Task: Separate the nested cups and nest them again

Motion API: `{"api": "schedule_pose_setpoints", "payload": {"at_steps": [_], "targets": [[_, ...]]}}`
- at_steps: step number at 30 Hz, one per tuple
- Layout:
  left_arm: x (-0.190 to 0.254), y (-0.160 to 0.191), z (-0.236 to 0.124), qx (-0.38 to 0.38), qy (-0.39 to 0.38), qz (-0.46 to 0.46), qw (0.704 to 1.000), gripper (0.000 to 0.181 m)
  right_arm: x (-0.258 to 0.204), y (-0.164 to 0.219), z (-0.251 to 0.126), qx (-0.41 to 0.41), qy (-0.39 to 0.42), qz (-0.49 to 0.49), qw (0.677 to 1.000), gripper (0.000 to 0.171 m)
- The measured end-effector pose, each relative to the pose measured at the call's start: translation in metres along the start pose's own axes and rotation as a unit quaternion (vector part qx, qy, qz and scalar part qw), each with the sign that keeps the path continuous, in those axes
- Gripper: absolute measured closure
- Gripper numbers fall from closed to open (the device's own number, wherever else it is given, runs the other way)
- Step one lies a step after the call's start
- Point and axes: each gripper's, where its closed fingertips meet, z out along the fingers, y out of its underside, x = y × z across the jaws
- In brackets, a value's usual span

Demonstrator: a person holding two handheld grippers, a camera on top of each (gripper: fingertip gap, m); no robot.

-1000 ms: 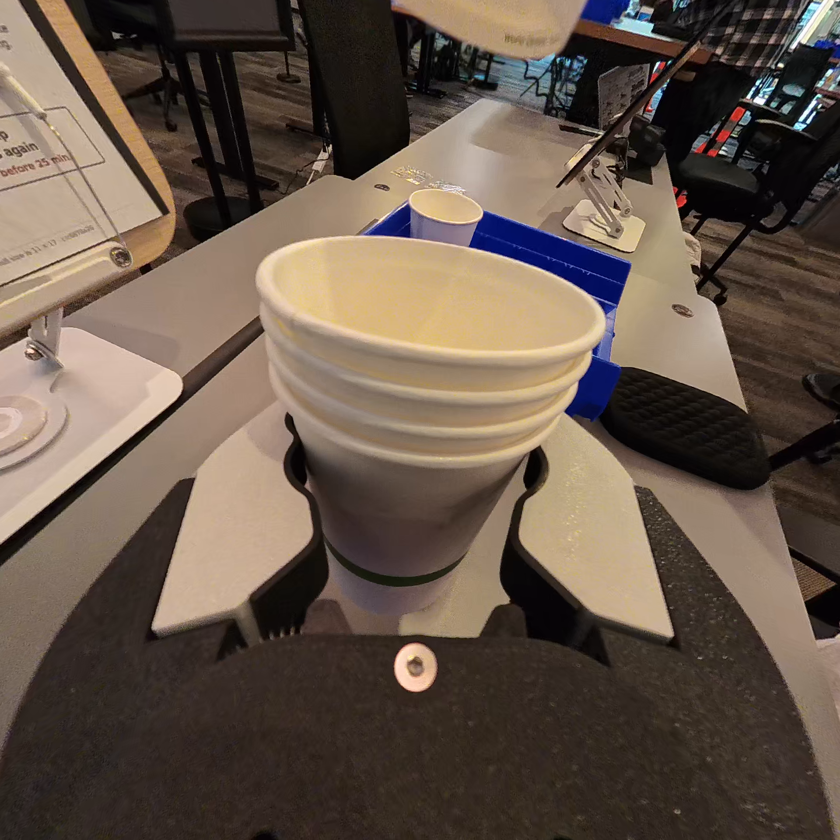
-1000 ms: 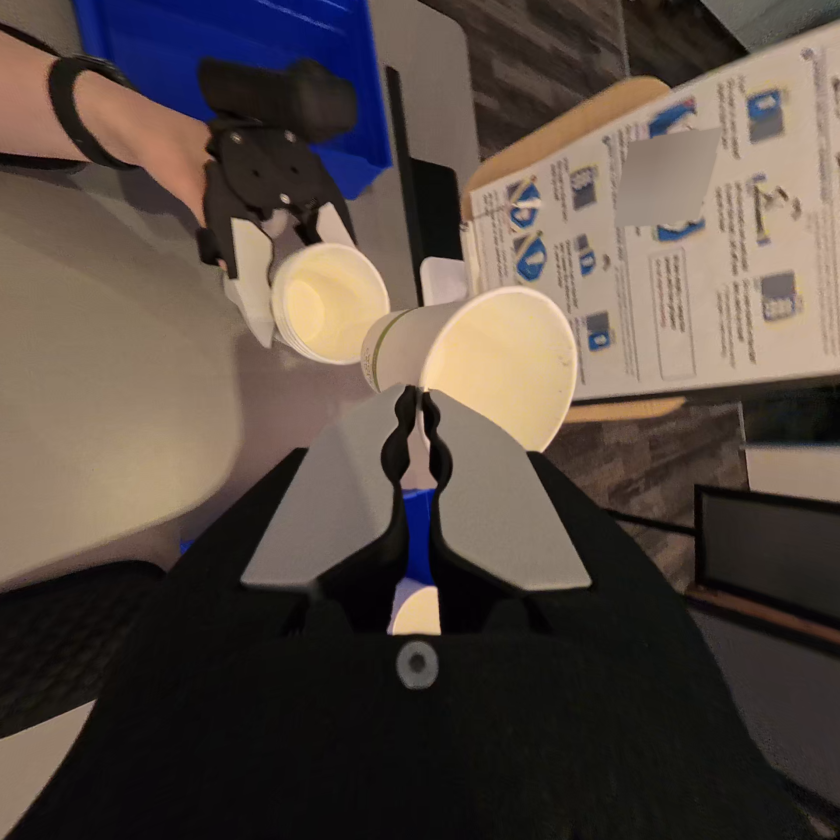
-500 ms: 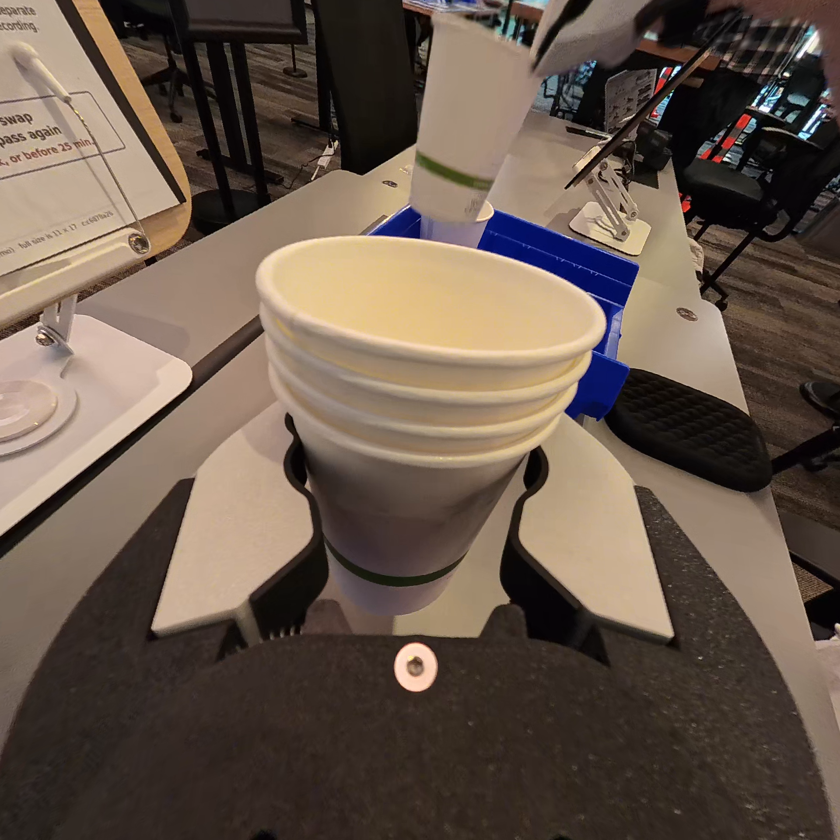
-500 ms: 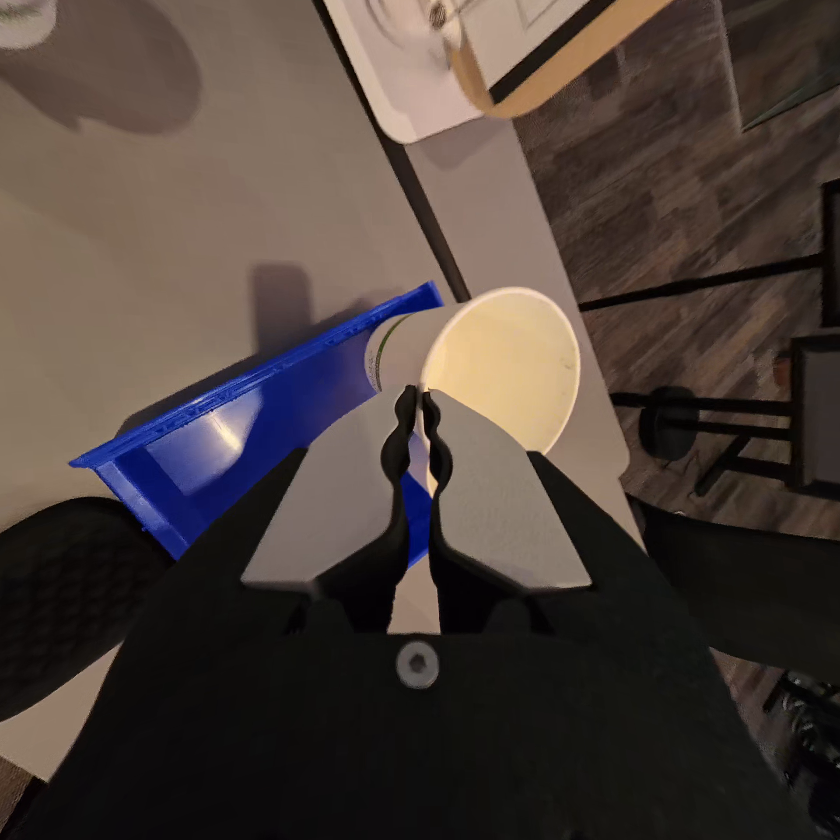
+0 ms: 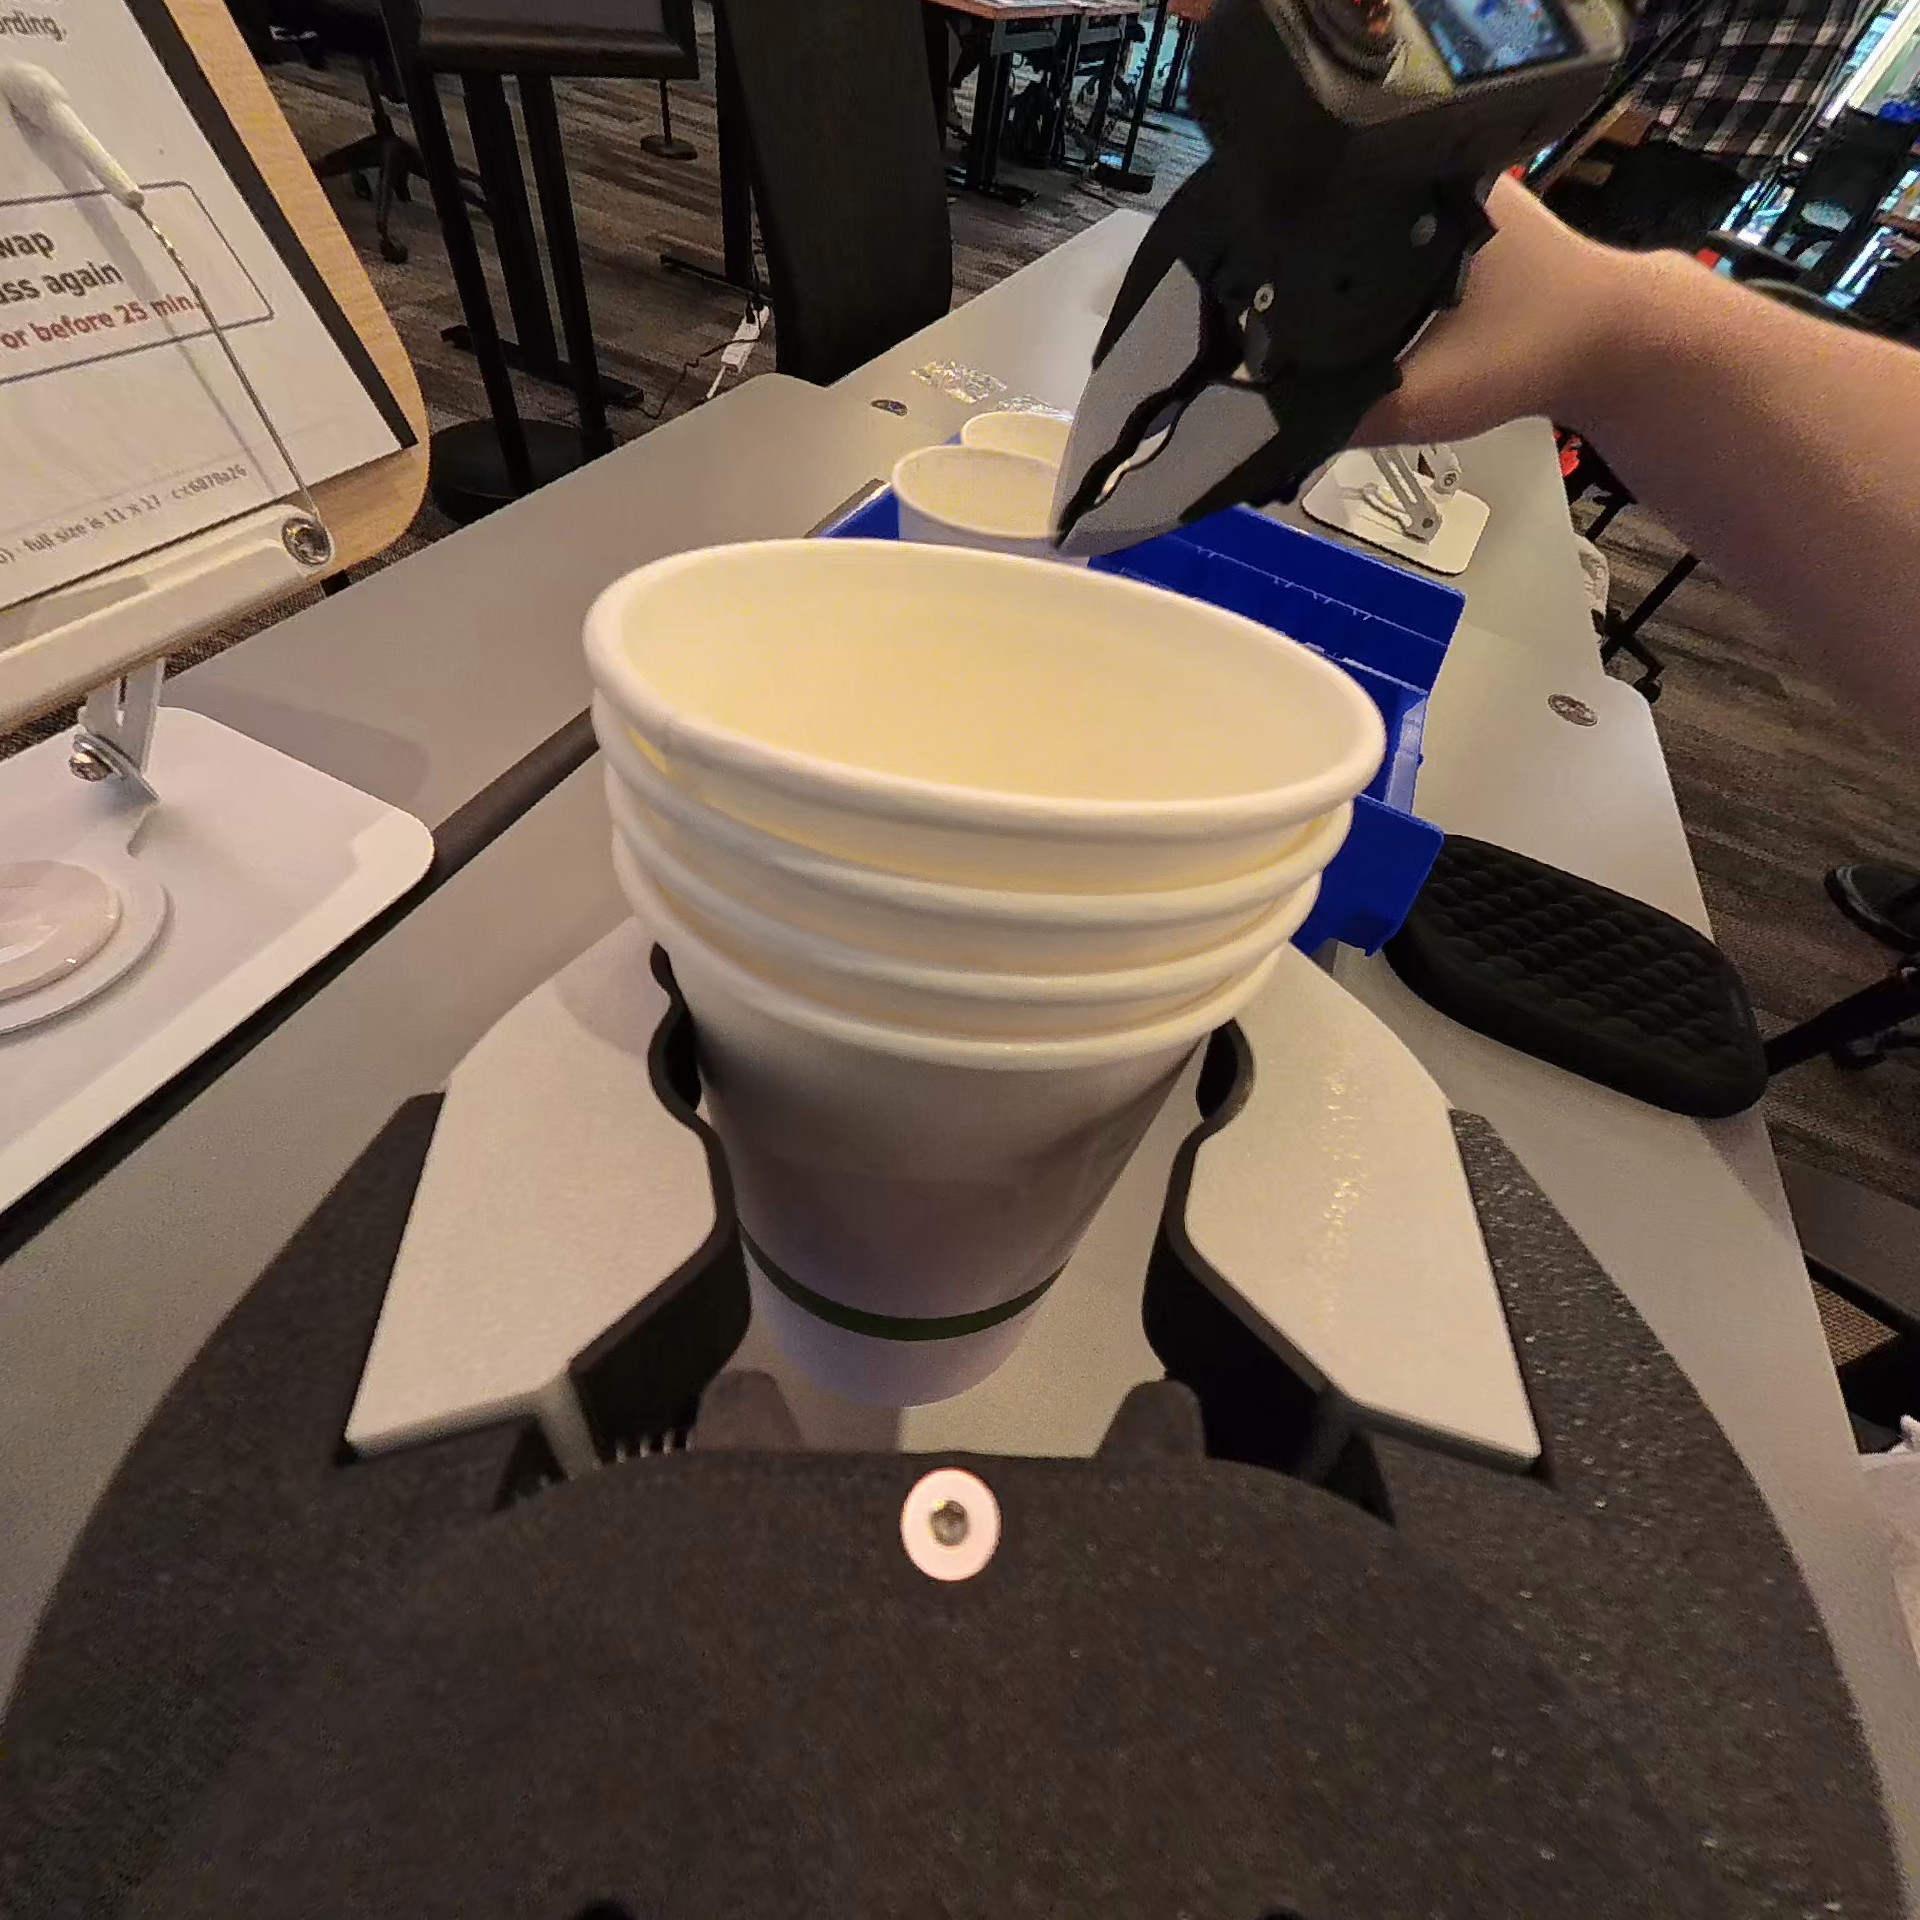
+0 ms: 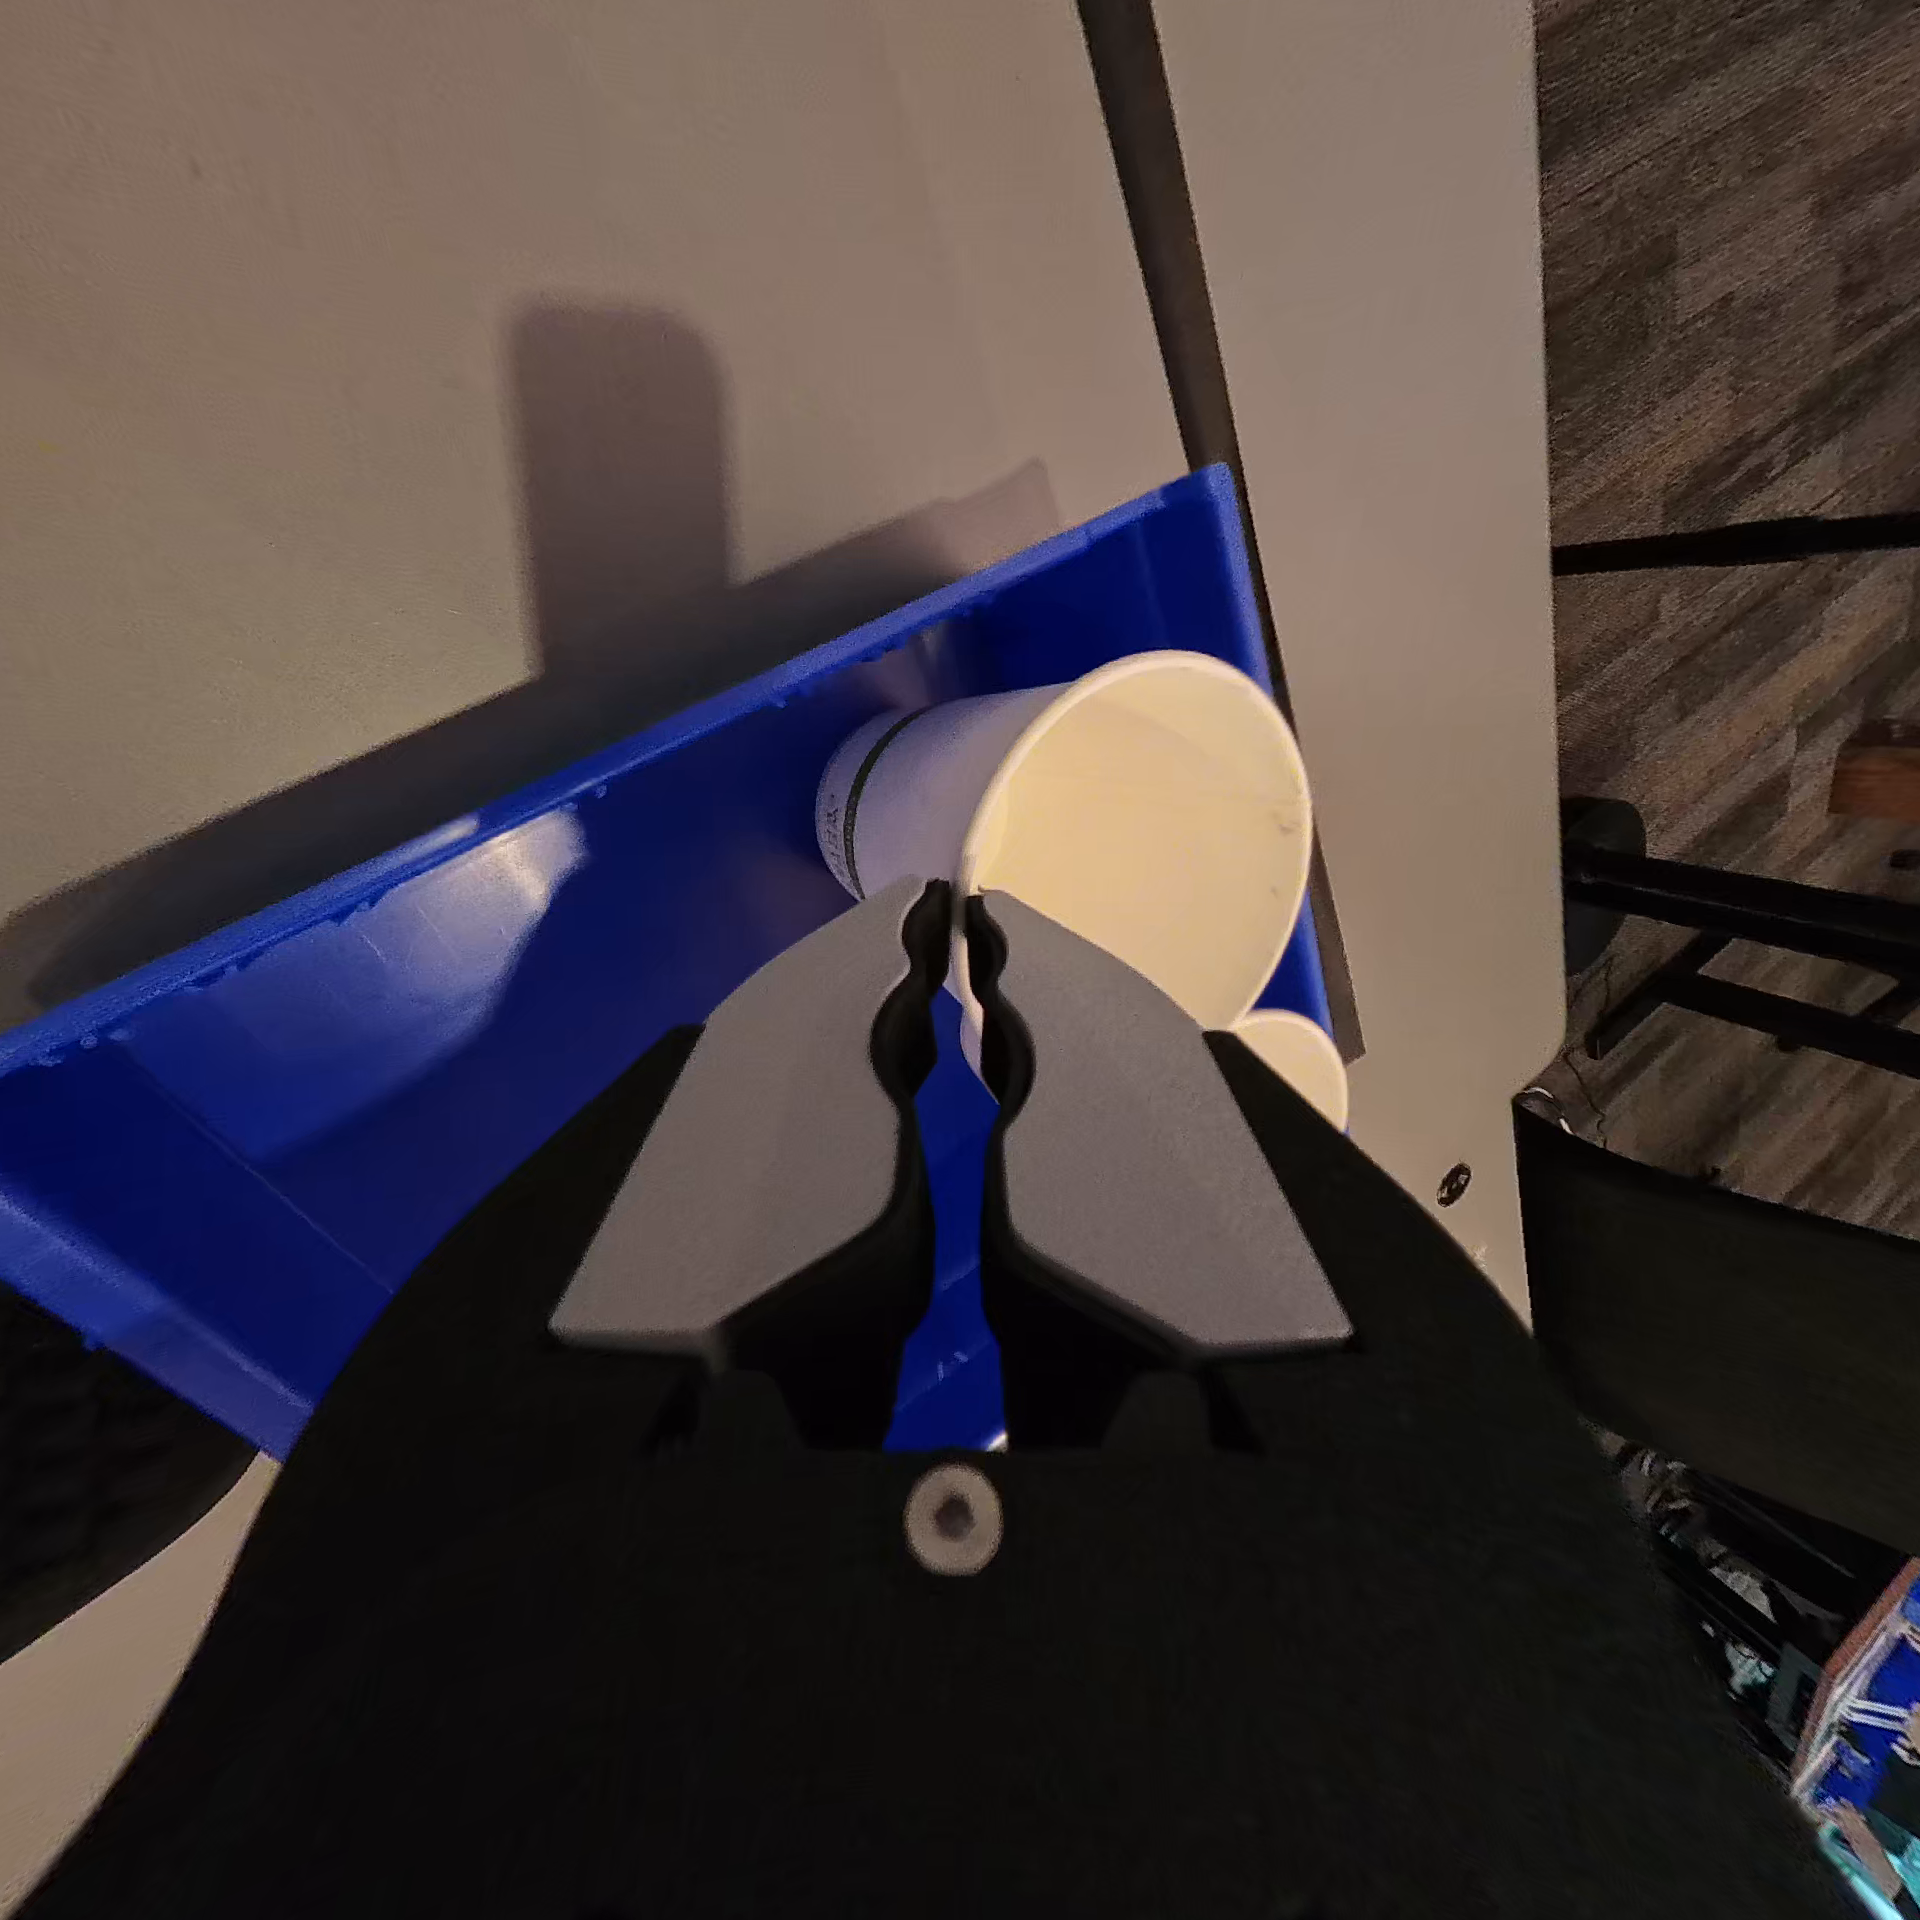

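Two wrist cameras, one looking along the table, one looking down

The left wrist view sits low and faces far along the grey table (image 5: pixel 416 665) — a cup stack (image 5: pixel 966 894) close up. The right wrist view looks steeply down, near the blue bin (image 6: pixel 436 997) — shared by both views, as is the single cup (image 6: pixel 1122 831).
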Motion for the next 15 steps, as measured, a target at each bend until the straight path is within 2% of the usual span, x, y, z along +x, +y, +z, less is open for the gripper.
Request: {"api": "schedule_pose_setpoints", "payload": {"at_steps": [15], "targets": [[0.001,0.000,0.000,-0.001,0.001,0.002,1.000,0.086,-0.003,-0.005,0.020,-0.003,0.001,-0.015,1.000,0.167]]}}
